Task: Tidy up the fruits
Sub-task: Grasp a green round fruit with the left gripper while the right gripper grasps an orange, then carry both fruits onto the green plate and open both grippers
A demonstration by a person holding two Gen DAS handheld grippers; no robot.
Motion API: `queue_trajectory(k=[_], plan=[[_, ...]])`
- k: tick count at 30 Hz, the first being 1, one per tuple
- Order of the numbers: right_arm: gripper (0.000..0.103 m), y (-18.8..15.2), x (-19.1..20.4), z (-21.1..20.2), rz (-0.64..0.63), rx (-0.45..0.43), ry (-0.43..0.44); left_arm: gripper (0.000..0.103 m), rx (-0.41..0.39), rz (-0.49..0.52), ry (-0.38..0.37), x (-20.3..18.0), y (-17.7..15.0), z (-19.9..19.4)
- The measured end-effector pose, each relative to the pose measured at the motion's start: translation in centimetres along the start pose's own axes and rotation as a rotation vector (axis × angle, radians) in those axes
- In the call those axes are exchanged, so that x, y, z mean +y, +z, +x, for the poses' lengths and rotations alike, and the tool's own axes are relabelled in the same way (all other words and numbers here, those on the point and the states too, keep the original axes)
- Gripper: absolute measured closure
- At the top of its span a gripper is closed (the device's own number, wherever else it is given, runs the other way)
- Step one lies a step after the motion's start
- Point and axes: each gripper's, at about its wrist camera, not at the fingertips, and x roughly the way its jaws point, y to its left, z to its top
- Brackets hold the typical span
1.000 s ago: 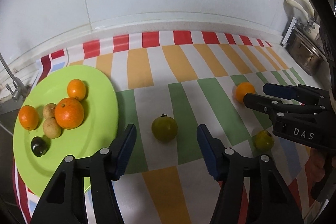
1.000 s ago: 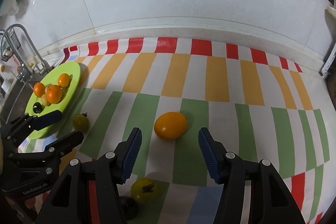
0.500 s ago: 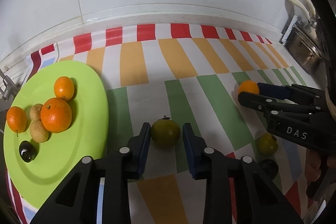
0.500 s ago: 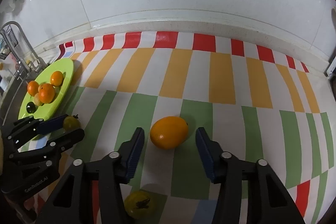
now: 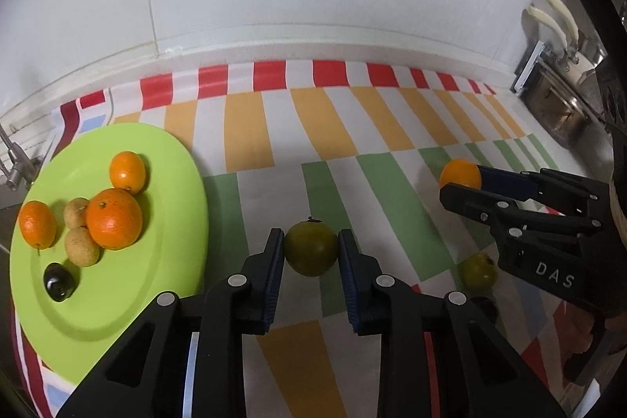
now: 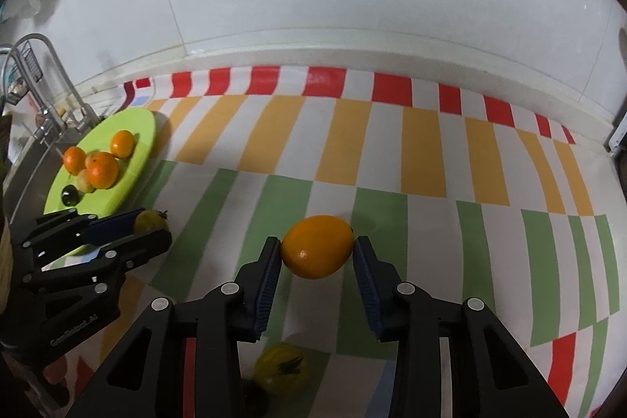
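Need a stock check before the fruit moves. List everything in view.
plate: 1, lime green, left on cloth
oranges: 3, orange, on plate
small fruits: 2, tan, on plate
dark fruit: 1, black, on plate
green fruit: 1, olive, between left jaws
orange fruit: 1, oval, between right jaws
yellow fruit: 1, yellow-green, on cloth under right gripper
cloth: 1, striped, on counter
tap: 1, metal, far left
left gripper: black, shut on green fruit
right gripper: black, jaws just closing, pads at orange fruit
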Motion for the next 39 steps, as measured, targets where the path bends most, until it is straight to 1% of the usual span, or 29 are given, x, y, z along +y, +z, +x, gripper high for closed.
queue_trajectory(k=[15,27,39], plan=[[0.064,0.0,3.1,-5.8,-0.039,-0.108,0.045,0.075,-0.119,-0.008,0.007,-0.4,-0.9,-6.7],[0.064,-0.3,5.6,-9.2,-0.048,-0.176,0.077,0.075,-0.201,-0.031,0.036,0.8,-2.2,-11.7],[0.064,-0.2,8.9,-11.4,-0.066,-0.230,0.120,0.075,-0.244,-0.057,0.074,2.8,-3.4,-14.8]])
